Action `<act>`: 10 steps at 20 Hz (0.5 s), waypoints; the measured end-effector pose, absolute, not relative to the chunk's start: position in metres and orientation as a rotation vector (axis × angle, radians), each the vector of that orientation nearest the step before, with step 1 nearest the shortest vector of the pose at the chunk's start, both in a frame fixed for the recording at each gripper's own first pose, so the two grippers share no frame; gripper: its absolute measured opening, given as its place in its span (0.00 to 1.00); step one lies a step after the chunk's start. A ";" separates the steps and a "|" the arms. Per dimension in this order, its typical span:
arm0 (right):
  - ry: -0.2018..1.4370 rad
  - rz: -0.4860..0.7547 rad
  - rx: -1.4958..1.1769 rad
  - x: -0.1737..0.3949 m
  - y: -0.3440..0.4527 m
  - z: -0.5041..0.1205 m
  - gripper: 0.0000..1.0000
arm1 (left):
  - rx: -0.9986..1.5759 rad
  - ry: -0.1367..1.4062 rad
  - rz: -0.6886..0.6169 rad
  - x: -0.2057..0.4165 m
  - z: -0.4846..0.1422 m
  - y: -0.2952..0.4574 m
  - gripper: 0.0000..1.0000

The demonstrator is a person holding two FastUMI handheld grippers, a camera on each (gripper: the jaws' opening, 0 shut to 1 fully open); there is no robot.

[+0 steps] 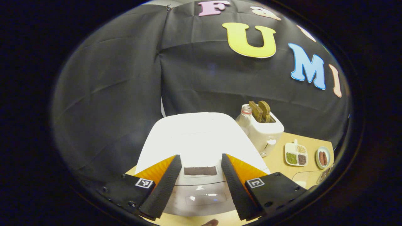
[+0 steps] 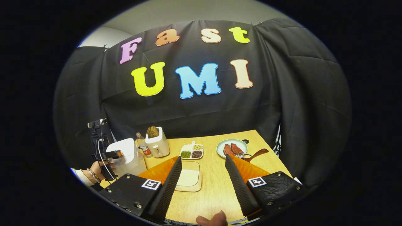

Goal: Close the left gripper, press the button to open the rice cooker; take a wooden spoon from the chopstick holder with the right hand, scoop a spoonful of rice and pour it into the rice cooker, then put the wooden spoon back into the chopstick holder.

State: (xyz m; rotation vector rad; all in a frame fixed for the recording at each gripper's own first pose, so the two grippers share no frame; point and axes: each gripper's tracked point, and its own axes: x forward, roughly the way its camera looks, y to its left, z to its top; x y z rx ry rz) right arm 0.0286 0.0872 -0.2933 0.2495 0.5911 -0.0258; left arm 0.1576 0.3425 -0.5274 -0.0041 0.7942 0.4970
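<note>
The white rice cooker (image 1: 201,138) stands right in front of me with its lid down. My left gripper (image 1: 201,157) hovers open over its front, one finger on each side of the dark panel (image 1: 200,170). In the right gripper view the cooker (image 2: 125,155) stands far left, with a hand (image 2: 94,171) holding the left gripper over it. My right gripper (image 2: 203,159) is open and holds nothing above the table. Beyond it lies a flat rectangular dish of white rice (image 2: 188,178). A wooden spoon (image 2: 257,153) rests on a small wire holder (image 2: 243,154) beside a plate.
A white toaster (image 1: 263,133) with bread slices and a bottle (image 1: 246,112) stand just right of the cooker. On the wooden table (image 2: 216,188) sit a divided dish of beans (image 2: 191,151) and a plate of sausages (image 2: 231,147). Black cloth walls the booth.
</note>
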 end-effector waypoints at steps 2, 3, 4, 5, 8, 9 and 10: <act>0.588 -0.019 0.252 0.028 0.090 -0.291 0.86 | 0.000 0.815 0.484 0.157 -0.525 0.343 0.93; 0.584 -0.014 0.251 0.027 0.089 -0.290 0.86 | -0.010 0.826 0.478 0.155 -0.524 0.341 0.92; 0.584 -0.008 0.251 0.026 0.089 -0.290 0.86 | -0.022 0.830 0.476 0.154 -0.521 0.341 0.92; 0.585 -0.002 0.255 0.023 0.088 -0.290 0.86 | -0.033 0.842 0.481 0.150 -0.519 0.342 0.92; 0.563 0.018 0.272 0.023 0.083 -0.285 0.86 | -0.058 0.833 0.497 0.137 -0.496 0.336 0.93; 0.553 0.026 0.271 0.024 0.078 -0.283 0.86 | -0.054 0.811 0.490 0.133 -0.478 0.330 0.93; 0.538 0.032 0.268 0.025 0.072 -0.278 0.86 | -0.054 0.787 0.479 0.130 -0.458 0.319 0.93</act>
